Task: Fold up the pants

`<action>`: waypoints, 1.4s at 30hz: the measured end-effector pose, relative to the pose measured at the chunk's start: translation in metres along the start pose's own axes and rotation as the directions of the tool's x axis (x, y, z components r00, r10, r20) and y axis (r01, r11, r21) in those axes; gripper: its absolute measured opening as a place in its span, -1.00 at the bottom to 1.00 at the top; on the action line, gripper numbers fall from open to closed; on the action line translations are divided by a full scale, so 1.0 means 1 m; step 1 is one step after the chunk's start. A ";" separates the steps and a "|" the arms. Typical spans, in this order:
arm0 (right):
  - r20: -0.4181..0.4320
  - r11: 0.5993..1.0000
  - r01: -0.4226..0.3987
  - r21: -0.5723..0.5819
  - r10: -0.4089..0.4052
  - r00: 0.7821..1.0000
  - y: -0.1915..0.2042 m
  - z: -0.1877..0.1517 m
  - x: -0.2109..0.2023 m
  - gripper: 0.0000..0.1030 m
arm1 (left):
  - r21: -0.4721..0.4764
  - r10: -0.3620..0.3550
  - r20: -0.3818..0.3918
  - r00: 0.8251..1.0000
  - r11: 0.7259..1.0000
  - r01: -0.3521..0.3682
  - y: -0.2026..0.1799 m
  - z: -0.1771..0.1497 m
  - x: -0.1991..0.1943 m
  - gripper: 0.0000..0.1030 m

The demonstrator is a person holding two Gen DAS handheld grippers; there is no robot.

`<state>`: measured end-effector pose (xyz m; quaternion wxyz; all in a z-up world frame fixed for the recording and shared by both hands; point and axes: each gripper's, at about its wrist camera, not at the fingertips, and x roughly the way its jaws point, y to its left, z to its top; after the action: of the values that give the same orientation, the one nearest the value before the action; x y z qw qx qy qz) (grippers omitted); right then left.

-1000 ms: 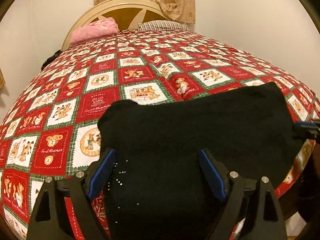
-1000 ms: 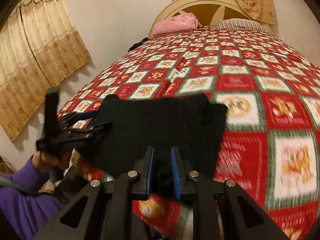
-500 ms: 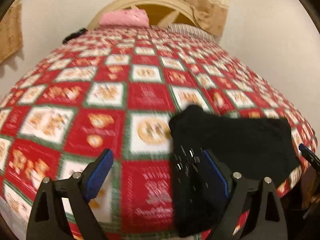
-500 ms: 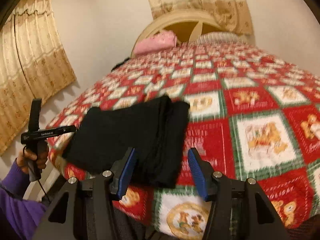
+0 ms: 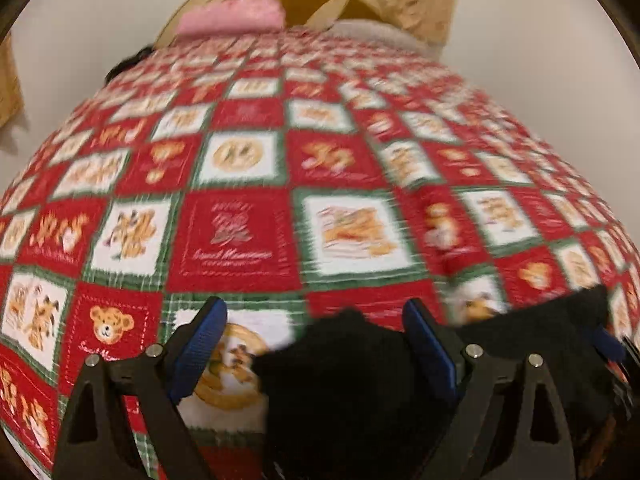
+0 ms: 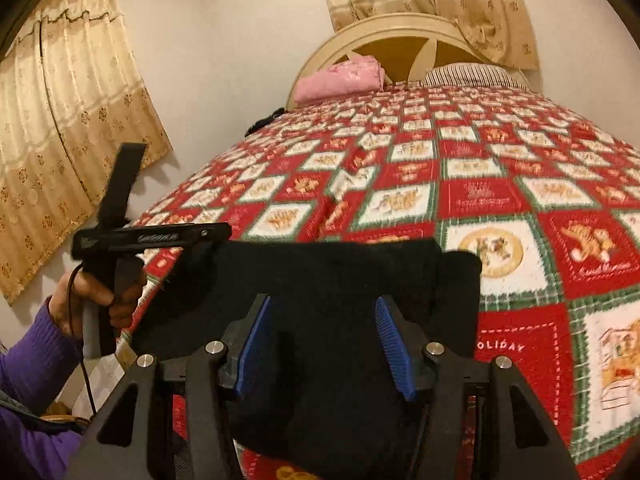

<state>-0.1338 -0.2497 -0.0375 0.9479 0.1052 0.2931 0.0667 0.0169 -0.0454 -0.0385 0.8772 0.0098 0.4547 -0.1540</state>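
We see a big bed [image 6: 500, 184] with a red, green and white blanket that has little bears and pictures in squares. The black pants [image 6: 320, 280] lie folded in a flat pile on the near edge of the bed, close to the corner. One end of the pile hangs a bit over the edge toward us.

Our right gripper [image 6: 326, 344] points at the pants. Its two blue fingers [image 6: 254, 348] stand apart, one on each side of the near end of the pile. They are not squeezing the cloth, so they have let go.

In the left wrist view, our left gripper [image 5: 316, 352] is spread wide. Its left blue finger [image 5: 198, 344] is over the blanket and its right one is over the dark cloth of the pants [image 5: 360, 392]. The cloth is between them, but the fingers do not press on it. That view is blurry.

In the right wrist view we see a hand [image 6: 92, 296] in a purple sleeve [image 6: 28, 380] at the left. It holds the handle of the left gripper [image 6: 132, 240] just beside the left end of the pants.

At the far end of the bed are a pink pillow [image 6: 340, 78], a striped pillow [image 6: 468, 74] and a round cream headboard [image 6: 404, 30]. Yellow curtains [image 6: 68, 128] hang on the walls.
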 end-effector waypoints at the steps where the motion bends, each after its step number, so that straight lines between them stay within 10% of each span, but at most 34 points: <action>1: 0.005 1.000 -0.004 -0.003 0.004 1.000 0.000 -0.002 -0.002 0.08 | -0.019 0.010 -0.012 1.000 1.000 -0.011 0.006 0.000 0.005 0.79; 8: 0.040 1.000 0.012 0.011 -0.013 0.999 0.003 -0.015 -0.040 0.08 | -0.082 -0.026 -0.001 1.000 0.996 0.026 0.036 0.000 -0.005 0.79; 17: 0.057 0.940 0.082 0.331 -0.107 0.993 -0.044 -0.040 -0.045 0.37 | -0.053 -0.078 0.129 0.989 0.995 0.085 0.029 -0.034 -0.074 0.90; 24: 0.051 0.959 0.098 0.266 -0.115 0.992 -0.019 -0.051 -0.039 0.45 | -0.017 -0.146 -0.025 0.989 0.989 0.146 0.002 -0.075 -0.044 0.90; 33: 0.053 0.954 0.245 0.172 -0.258 0.965 0.003 -0.054 -0.026 0.45 | -0.030 -0.094 0.000 0.996 0.995 0.094 -0.008 -0.079 -0.044 0.90; 42: 0.024 0.964 0.254 0.078 -0.256 0.966 0.015 -0.047 -0.022 -0.25 | -0.010 -0.119 0.045 0.992 0.993 0.120 -0.016 -0.080 -0.059 -0.57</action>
<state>-0.1796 -0.2317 -0.0601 0.9489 0.1030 0.2904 -0.0687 -0.0830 -0.0331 -0.0365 0.8762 -0.0266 0.4361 -0.2035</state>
